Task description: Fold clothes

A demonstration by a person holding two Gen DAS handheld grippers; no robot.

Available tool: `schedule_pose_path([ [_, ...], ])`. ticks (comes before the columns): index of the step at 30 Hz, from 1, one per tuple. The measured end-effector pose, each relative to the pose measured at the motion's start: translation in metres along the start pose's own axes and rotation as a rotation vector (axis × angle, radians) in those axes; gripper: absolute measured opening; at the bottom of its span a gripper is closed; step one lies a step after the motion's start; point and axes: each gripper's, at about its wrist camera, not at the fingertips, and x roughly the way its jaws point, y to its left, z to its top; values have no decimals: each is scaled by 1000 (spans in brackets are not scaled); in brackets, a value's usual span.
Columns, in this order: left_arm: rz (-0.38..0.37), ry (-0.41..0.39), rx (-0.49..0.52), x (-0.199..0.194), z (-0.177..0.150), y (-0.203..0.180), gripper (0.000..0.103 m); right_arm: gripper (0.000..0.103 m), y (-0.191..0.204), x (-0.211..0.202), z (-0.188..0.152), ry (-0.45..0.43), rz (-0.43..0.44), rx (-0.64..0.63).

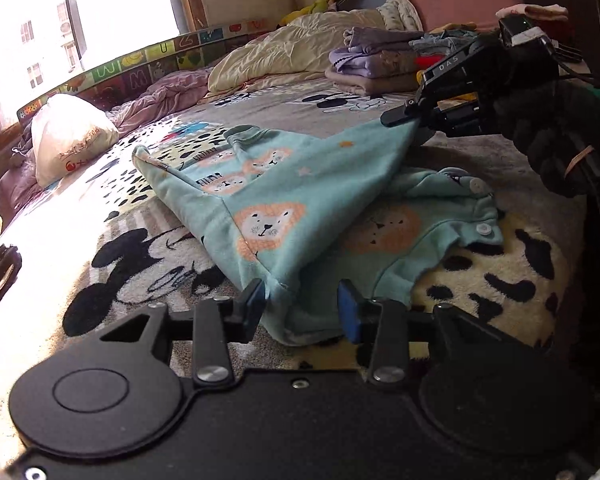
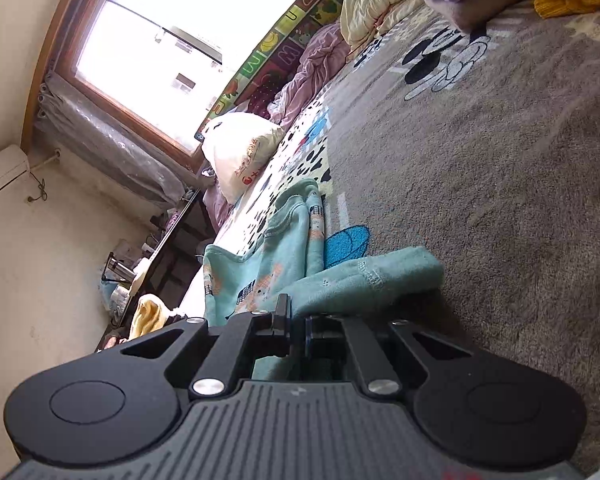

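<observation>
Bed blanket (image 1: pixel 480 264) carries teal lion-print garment (image 1: pixel 268 216); right hand-held gripper (image 1: pixel 410 118) clamped on its corner, left hand-held gripper (image 1: pixel 302 306) spread apart around its edge.

A teal baby garment (image 1: pixel 268 208) printed with orange lions lies partly folded on the bed; one corner is lifted taut between the right fingers (image 1: pixel 400 117), another edge sits between the spread left fingers (image 1: pixel 256 300); its snap-buttoned lower layer lies flat beneath, rumpled, to the right of the left fingers.
</observation>
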Motion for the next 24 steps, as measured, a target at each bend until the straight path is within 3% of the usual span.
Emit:
schedule_pose_path([
  [3,25,-2,-46,1,0,5,38,8,3,-1,3,-12,10,-7],
  [4,26,-8,-45,0,1,4,27,8,4,-1,4,-20,15,-8],
  [6,27,-27,-31,-2,5,1,15,8,4,-2,6,-31,14,-9],
  [8,21,-10,13,0,7,-5,15,8,1,1,6,-15,-17,-14],
  [10,50,65,140,10,2,-19,13,8,-8,9,0,49,-70,-21],
  [15,34,106,179,11,5,-20,12,8,-18,9,-11,93,-75,-24],
  [17,-32,99,99,7,8,-6,14,9,-24,9,-13,100,-57,5],
  [18,-71,88,56,4,10,3,23,11,-27,9,-12,98,-43,24],
  [24,-5,8,-279,39,31,59,27,17,-41,14,-8,89,15,120],
])
